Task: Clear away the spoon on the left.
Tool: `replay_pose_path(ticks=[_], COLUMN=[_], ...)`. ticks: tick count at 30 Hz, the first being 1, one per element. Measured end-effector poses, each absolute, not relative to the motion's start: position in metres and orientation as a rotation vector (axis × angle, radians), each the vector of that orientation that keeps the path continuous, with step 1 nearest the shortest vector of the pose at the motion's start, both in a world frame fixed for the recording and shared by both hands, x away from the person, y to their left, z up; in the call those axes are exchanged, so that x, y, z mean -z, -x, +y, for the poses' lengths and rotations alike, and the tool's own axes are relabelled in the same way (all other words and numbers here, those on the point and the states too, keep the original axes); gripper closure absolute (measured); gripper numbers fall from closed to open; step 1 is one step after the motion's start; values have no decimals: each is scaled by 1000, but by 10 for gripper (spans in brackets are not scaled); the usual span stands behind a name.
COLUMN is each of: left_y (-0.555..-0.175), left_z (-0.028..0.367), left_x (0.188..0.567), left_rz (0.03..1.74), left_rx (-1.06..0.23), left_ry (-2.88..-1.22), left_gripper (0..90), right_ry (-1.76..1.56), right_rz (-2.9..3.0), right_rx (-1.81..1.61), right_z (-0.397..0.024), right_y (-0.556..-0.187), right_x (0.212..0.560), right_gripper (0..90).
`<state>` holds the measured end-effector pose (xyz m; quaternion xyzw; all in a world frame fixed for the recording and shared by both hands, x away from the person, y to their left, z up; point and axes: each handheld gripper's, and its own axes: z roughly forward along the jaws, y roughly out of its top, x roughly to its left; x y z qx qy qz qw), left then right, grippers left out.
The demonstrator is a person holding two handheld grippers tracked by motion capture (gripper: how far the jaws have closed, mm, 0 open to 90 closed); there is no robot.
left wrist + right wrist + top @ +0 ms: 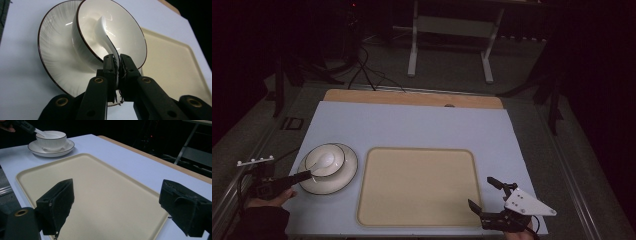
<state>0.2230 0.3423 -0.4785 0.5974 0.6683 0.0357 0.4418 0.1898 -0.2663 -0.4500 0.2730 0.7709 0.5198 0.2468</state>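
A white bowl (326,160) with a dark rim sits on a white plate (343,177) at the table's left. Inside the bowl (125,30) lies a white spoon (105,32), its handle sticking out over the rim. My left gripper (308,174) is shut on that handle (115,53), just above the plate (55,50). My right gripper (483,194) hovers open over the near right corner of a beige tray (417,185), nothing between its jaws. In the right gripper view the tray (100,192) spreads ahead, with the bowl (51,139) and plate (50,152) beyond it.
A pale blue mat (412,125) covers the table, with a wooden strip (412,98) along its far edge. A metal stand (452,45) and cables lie on the dark floor behind. A hand (267,201) holds the left gripper at the near left corner.
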Motion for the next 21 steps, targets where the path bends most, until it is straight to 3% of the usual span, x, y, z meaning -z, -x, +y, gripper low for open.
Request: replay_pose_path(ticks=[21], left_y=[-210], left_z=[328], left_x=[450], left_rz=[1613], left_rx=[-174], left_ry=[-1505], left_gripper=[851], right_ry=[-766], right_rz=[2088], right_rx=[-1417], right_z=[-269], right_y=[-191], right_x=[450], right_gripper=[127])
